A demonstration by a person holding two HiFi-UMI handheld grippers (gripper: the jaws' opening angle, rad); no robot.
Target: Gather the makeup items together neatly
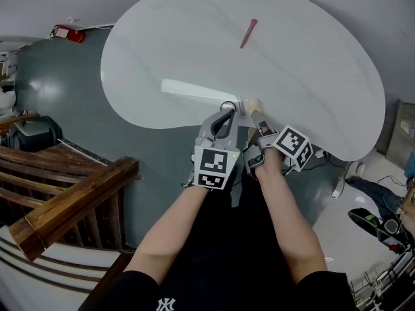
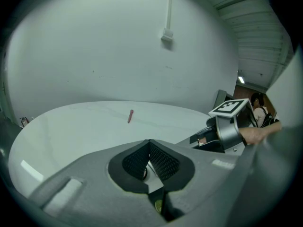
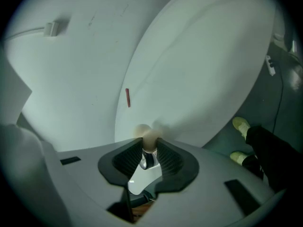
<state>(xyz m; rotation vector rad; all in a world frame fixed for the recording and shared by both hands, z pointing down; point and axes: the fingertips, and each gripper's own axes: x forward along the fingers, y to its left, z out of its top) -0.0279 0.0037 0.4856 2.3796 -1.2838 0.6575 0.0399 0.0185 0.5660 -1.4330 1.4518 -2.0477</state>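
Note:
A slim red makeup pencil (image 1: 249,33) lies alone far out on the white kidney-shaped table (image 1: 311,83). It also shows in the left gripper view (image 2: 130,116) and the right gripper view (image 3: 128,97). At the table's near edge my right gripper (image 1: 253,109) is shut on a beige round-tipped makeup brush (image 3: 148,136), whose silver stem runs back between the pads. The beige tip (image 1: 253,103) pokes out over the rim. Just left of it my left gripper (image 1: 227,111) is shut with nothing in it (image 2: 149,145). The right gripper's marker cube (image 2: 230,107) sits close on its right.
A wooden stair railing (image 1: 65,193) stands at the lower left, beyond the dark floor. A red object (image 1: 68,33) lies on the floor past the table's far left. The person's shoes (image 3: 241,125) are on the floor below the table edge. Cables and gear (image 1: 382,225) are at the right.

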